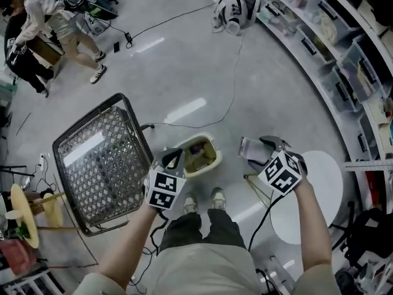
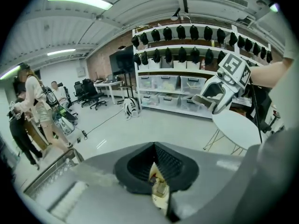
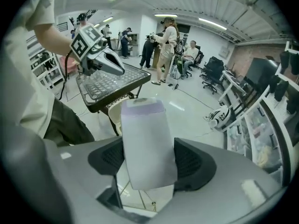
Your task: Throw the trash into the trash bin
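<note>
Two hand-held grippers, each gripping a piece of trash, flank a floor bin.
Left gripper (image 1: 173, 160) has its jaws closed tight on a thin yellowish wrapper scrap (image 2: 159, 189), and its tip sits over the left rim of the cream trash bin (image 1: 213, 163). Right gripper (image 1: 261, 149) stands wide, its pads clamped on a pale cup (image 3: 147, 143) with a lilac band, just right of the bin and near a white round table (image 1: 319, 195). A wire-mesh cart (image 1: 101, 161) stands left of the bin.

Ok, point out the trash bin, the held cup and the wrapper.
trash bin (image 1: 217, 153): head view, right rim.
cup (image 3: 147, 143): right gripper view, side wall.
wrapper (image 2: 160, 190): left gripper view, its middle.
</note>
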